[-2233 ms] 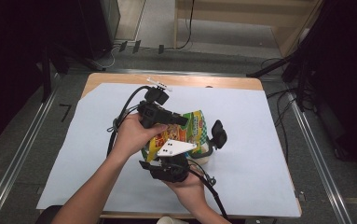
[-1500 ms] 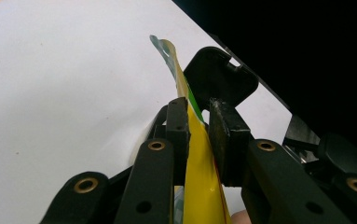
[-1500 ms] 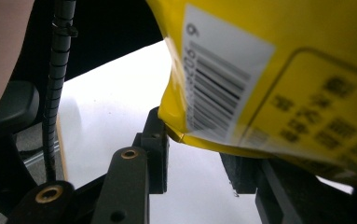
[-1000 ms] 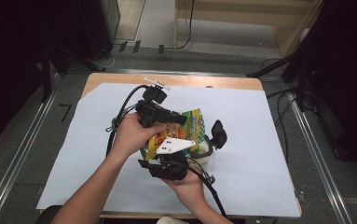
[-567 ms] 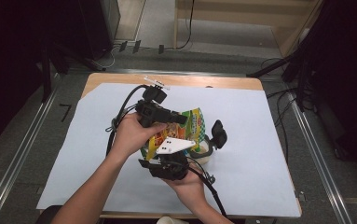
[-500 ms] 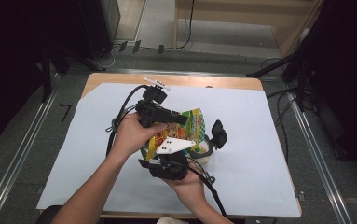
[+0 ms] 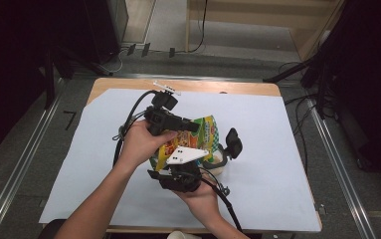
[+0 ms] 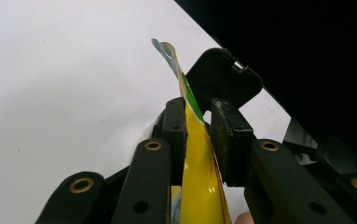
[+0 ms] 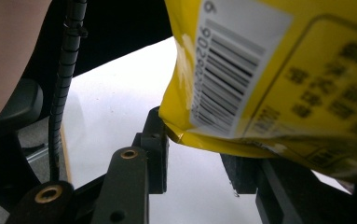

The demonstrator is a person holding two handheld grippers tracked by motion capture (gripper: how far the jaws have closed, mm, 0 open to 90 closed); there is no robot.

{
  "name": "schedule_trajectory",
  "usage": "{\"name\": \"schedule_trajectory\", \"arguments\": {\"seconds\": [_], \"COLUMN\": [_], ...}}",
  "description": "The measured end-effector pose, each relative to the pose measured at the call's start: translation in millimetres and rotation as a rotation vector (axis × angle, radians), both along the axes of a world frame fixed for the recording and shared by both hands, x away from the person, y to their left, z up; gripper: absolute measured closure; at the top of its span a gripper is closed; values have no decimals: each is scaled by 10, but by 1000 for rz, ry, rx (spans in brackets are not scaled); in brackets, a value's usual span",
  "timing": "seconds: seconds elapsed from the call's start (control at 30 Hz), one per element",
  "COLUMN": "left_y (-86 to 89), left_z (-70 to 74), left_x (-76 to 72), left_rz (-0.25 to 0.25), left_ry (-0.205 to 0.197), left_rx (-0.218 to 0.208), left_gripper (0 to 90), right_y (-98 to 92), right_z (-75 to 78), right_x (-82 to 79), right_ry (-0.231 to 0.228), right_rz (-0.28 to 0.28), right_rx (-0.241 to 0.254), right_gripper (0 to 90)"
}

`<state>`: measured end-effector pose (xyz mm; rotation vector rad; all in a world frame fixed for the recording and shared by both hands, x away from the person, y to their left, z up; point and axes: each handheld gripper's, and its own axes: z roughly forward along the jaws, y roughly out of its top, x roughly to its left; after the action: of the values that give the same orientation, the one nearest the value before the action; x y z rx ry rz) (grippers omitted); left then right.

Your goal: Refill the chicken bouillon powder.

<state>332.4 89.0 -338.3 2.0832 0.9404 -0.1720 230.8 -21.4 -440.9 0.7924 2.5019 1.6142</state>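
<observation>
White sheet [image 7: 277, 149] over wooden table [image 7: 238, 87]

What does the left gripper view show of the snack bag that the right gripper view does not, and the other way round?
Left gripper view: the bag's thin sealed edge runs up between the left gripper's pads, with a black flip lid behind. Right gripper view: the bag's printed back with a barcode, its lower corner lying on the right gripper's jaws, and a ribbed black cable. Both: yellow bag, white table cover.
</observation>
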Motion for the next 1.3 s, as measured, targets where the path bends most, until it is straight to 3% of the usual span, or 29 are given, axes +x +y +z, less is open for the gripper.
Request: {"name": "schedule_trajectory", "arguments": {"seconds": [0.3,1.3], "left_y": [-37,-73], "left_z": [11,37], "left_x": [-33,-77], "left_rz": [-10,-21], "left_ry": [-18,-13], "left_rx": [3,14], "left_gripper": [762,767], "right_y": [-12,-13], "right_z": [-10,4], "right_x": [-2,-19], "right_ry": [-5,15], "right_rz": [-10,-9], "right_rx": [5,14], "right_gripper": [659,662]}}
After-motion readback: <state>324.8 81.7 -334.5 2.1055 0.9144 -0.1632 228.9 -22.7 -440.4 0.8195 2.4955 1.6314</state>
